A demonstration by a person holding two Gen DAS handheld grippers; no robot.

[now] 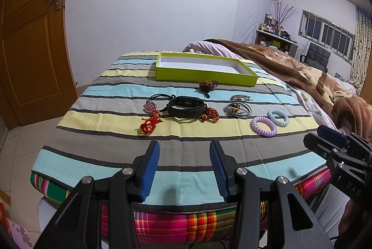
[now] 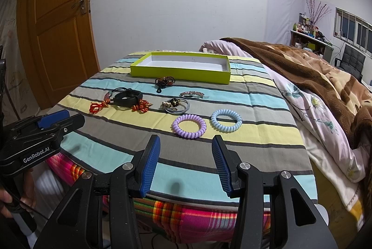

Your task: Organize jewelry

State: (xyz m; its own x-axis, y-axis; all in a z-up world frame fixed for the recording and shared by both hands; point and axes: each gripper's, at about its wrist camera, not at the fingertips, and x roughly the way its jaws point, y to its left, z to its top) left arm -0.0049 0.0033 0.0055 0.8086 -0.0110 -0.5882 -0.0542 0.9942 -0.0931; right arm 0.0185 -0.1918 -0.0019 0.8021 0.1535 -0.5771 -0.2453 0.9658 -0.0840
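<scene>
Both the left tongs [image 1: 184, 170] and right tongs [image 2: 185, 165] stand wide and hold nothing. Ahead of them on the striped table [image 1: 116, 132] lie a black band [image 1: 187, 107], red knotted cords [image 1: 148, 124], a purple coil ring [image 2: 189, 126] and a blue coil ring [image 2: 226, 120], with the green tray [image 1: 204, 73] beyond. The small beaded pieces near the tray are too small to make out.

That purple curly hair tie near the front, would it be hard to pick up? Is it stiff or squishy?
The purple spiral hair tie looks like coiled plastic, so it would probably flex and spring back when squeezed. It looks light for its size. It lies flat on the striped cloth, so it is unlikely to roll, though its glossy coils might slip between the pads.
</scene>
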